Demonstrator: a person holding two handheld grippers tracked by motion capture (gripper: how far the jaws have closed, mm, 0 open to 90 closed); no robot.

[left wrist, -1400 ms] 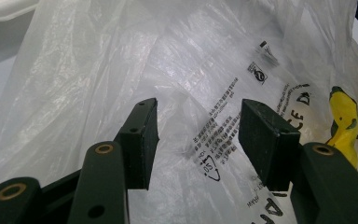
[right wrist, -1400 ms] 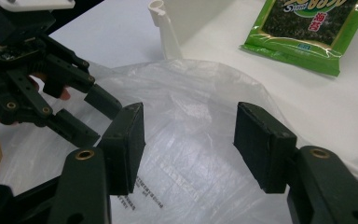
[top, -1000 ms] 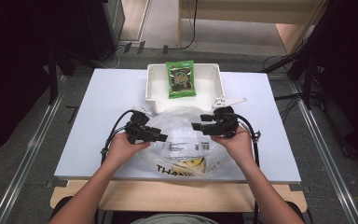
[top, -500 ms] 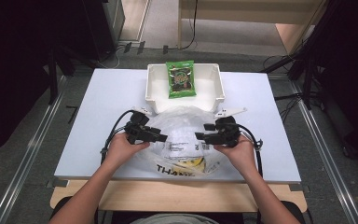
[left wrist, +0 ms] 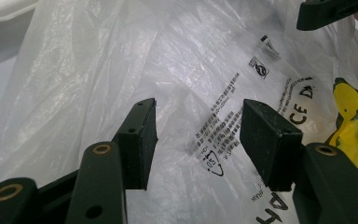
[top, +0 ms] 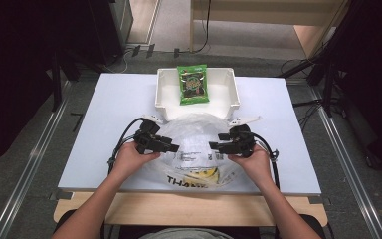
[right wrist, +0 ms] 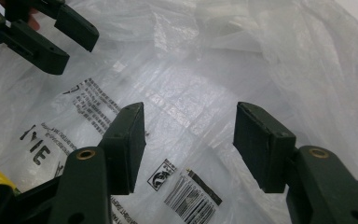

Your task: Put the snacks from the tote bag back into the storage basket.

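A crumpled white plastic bag (top: 195, 149) lay on the near half of the white table (top: 104, 124), between the person's two hands, its far edge up against a white bin (top: 229, 87) that held a green snack packet (top: 193, 83). The bag bore black print, a barcode and a yellow figure near its front edge. The left gripper (top: 175, 148) pointed inward over the bag's left part, and the right gripper (top: 213, 146) faced it from the other side — the two tips near each other but apart. In the left gripper view the left gripper (left wrist: 196, 126) had its jaws spread wide above the printed film, nothing pinched between the pads, with the other gripper's tip at the top right corner. In the right gripper view the right gripper (right wrist: 190, 128) likewise stood released — jaws wide over the wrinkled plastic, close to it; whether the pads touched the film could not be told
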